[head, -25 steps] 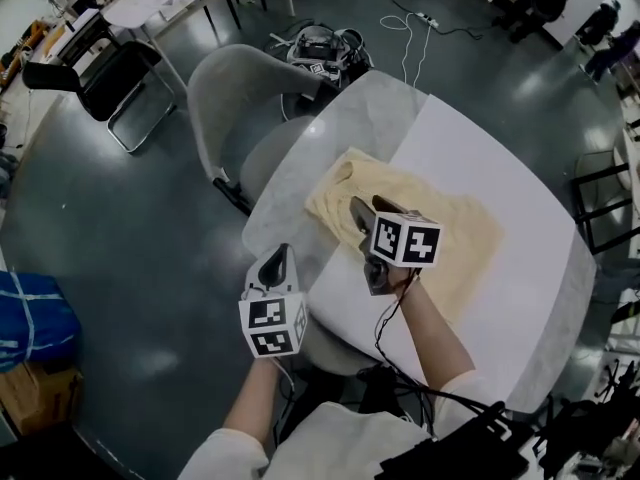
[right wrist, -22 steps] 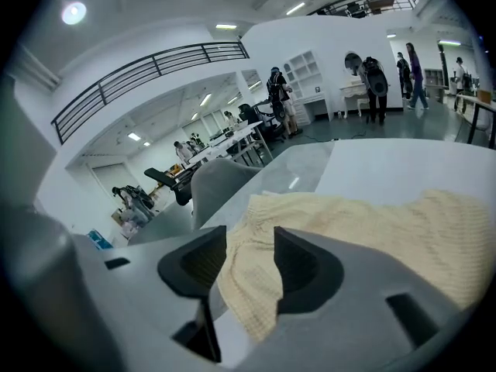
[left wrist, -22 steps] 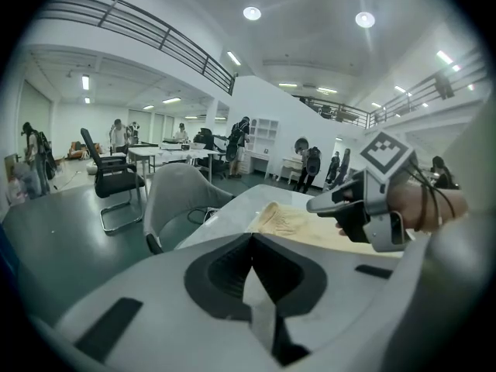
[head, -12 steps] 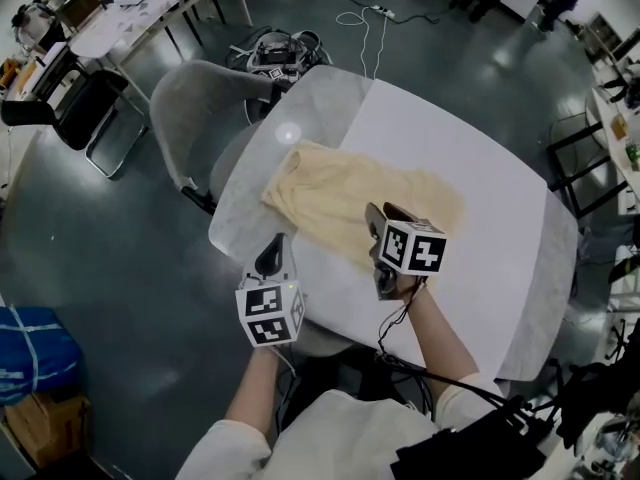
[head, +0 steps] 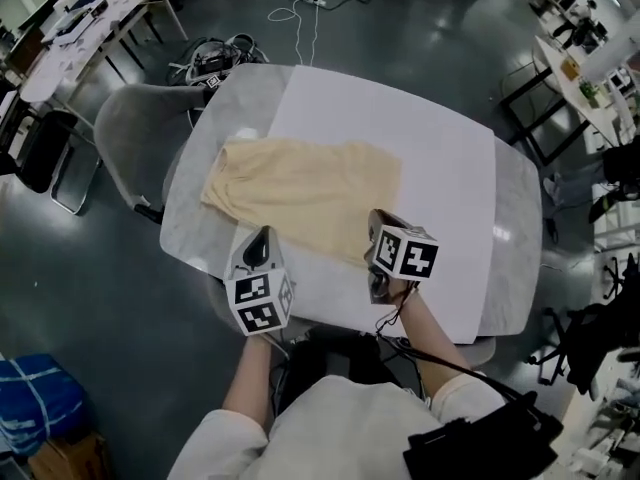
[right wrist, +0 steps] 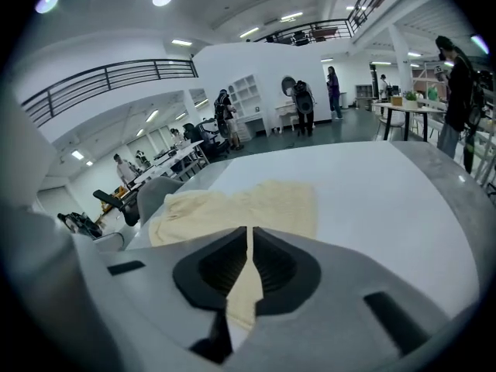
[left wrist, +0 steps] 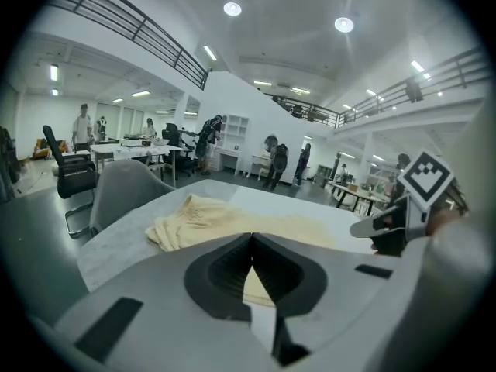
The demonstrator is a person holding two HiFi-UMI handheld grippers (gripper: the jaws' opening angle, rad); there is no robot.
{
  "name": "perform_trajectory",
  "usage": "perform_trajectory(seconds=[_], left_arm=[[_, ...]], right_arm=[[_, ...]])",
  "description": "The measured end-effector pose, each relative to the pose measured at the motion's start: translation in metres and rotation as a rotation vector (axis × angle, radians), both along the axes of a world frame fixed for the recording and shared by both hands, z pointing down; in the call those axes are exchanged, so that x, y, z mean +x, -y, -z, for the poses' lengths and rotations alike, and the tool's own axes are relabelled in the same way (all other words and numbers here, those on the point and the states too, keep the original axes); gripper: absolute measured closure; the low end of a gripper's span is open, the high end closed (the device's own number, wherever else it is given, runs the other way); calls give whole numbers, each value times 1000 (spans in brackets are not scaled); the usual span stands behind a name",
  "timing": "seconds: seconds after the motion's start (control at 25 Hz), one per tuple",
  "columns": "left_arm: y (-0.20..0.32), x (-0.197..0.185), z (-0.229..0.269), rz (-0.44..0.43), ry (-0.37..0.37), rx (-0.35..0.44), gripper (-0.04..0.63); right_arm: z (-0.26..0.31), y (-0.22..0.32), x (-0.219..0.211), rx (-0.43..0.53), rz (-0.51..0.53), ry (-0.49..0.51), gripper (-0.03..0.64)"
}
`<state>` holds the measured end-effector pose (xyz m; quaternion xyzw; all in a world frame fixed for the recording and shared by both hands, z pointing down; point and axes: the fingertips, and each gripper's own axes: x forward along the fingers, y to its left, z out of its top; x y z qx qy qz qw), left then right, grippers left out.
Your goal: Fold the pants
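Note:
Pale yellow pants (head: 300,193) lie spread flat on the white-topped table (head: 440,158), waistband toward the left. My left gripper (head: 260,236) hovers over the table's near edge, just short of the pants' near left side, jaws shut and empty. My right gripper (head: 376,226) hangs by the pants' near right corner; its jaws have just been closing and stand shut with nothing between them. The left gripper view looks past the touching fingertips (left wrist: 252,237) at the pants (left wrist: 201,215) and the right gripper (left wrist: 391,227). In the right gripper view the pants (right wrist: 240,204) lie ahead of the gripper (right wrist: 249,232).
A grey chair (head: 130,133) stands against the table's left side. Cables and a power strip (head: 300,8) lie on the floor beyond the table. A blue bag (head: 35,403) sits at the lower left. Desks and people (right wrist: 301,99) stand far off in the hall.
The right jaws, open over the pants a second ago, are now shut. Both grippers have shifted across to the pants' near edge, and the pants now lie crosswise in view.

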<state>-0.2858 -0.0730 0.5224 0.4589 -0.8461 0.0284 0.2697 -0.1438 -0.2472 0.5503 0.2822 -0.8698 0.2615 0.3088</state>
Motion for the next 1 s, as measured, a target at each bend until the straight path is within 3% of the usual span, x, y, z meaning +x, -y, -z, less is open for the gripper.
perform_trajectory(seconds=[0.36, 0.76, 1.0], left_arm=[[35, 36, -19, -60, -4, -33, 589], [42, 27, -56, -41, -16, -103, 589], [52, 19, -66, -38, -23, -115, 589]], right_arm=[[-30, 28, 52, -46, -91, -2, 606], [-71, 61, 40, -99, -111, 7, 535], [-95, 81, 33, -104, -106, -44, 509]])
